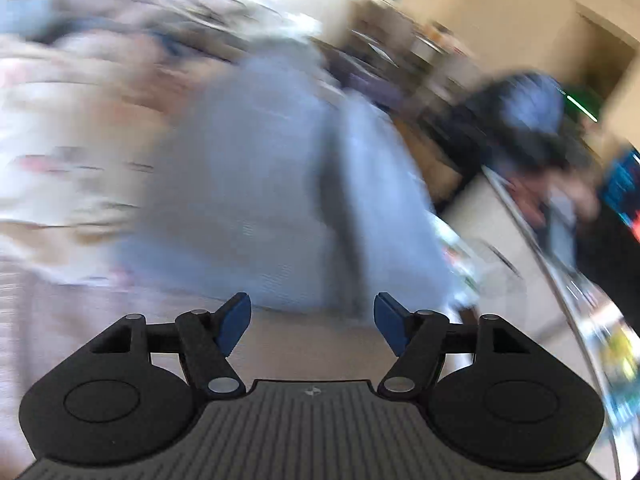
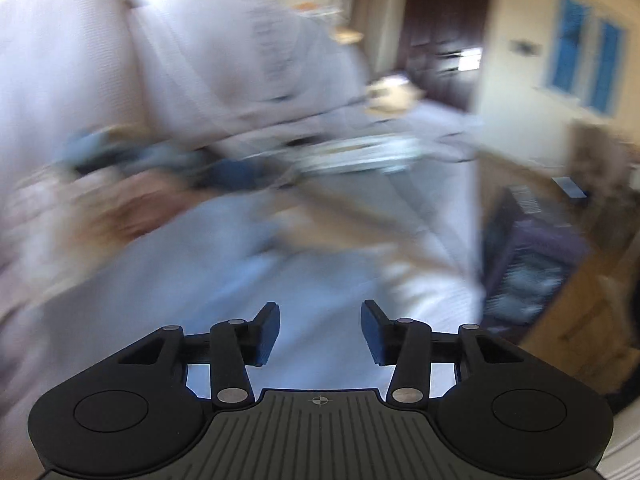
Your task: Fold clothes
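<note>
Both views are heavily motion-blurred. In the left wrist view a light blue garment (image 1: 280, 200) lies ahead on a pale couch seat (image 1: 312, 344). My left gripper (image 1: 312, 320) is open and empty, just short of the garment's near edge. In the right wrist view the same light blue cloth (image 2: 224, 280) spreads under and ahead of my right gripper (image 2: 320, 328), which is open and empty above it. A beige or tan piece (image 2: 352, 216) lies across the blue cloth.
A pile of beige and pink clothes (image 1: 68, 140) lies at the left. The grey couch back (image 2: 160, 60) rises behind. A dark shelf unit (image 2: 528, 256) and a dark door (image 2: 444, 28) stand at the right. A dark blurred object (image 1: 532, 120) is at the right.
</note>
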{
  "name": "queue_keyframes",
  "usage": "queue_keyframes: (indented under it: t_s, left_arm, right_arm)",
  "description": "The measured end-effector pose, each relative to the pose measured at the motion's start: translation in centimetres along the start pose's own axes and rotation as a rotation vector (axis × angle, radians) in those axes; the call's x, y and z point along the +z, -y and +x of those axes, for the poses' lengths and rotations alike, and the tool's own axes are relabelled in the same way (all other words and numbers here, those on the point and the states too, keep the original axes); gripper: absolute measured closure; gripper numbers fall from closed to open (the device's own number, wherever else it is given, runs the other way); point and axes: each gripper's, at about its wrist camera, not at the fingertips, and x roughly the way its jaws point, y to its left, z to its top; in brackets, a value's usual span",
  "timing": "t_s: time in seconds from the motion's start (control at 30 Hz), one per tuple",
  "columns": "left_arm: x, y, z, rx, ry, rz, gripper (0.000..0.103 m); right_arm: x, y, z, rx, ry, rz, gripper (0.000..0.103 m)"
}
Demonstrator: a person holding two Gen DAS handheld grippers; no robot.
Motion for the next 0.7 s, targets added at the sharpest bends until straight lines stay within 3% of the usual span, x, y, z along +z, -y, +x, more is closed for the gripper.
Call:
queue_keyframes:
  t_s: [0.1, 0.2, 0.3, 0.43, 0.57, 0.63, 0.7]
  left_arm:
    - [0.6, -0.5, 0.2, 0.107, 0.038, 0.134, 0.044]
    - [1.1, -0.2, 1.6, 0.162, 0.023, 0.315, 0.054]
    - [1.2, -0.8, 3.0, 0.147, -0.019, 0.391, 0.054]
    - [1.2, -2.4, 4.5, 0.106, -0.048, 0.458, 0.053]
    - [1.1, -4.0, 5.6, 0.055, -0.067, 0.449, 0.056]
    - [1.1, -4.3, 6.0, 0.016, -0.104, 0.425, 0.086]
    - [1.2, -4.2, 6.0, 0.018, -0.17, 0.416, 0.096]
  right_arm:
    - [-1.6, -3.5, -1.7, 0.217, -0.078, -0.012, 0.058]
    - [-2.8, -6.8, -0.5, 0.294, -0.157, -0.067, 0.06]
    - [-4.0, -10.1, 0.8, 0.366, -0.237, -0.12, 0.061]
    - [-4.6, -12.2, 3.0, 0.369, -0.298, -0.177, 0.063]
    - [-5.3, -13.1, 5.1, 0.352, -0.337, -0.21, 0.078]
    - [-5.4, -13.4, 5.7, 0.324, -0.355, -0.215, 0.085]
    - [-5.4, -13.5, 5.5, 0.323, -0.36, -0.225, 0.088]
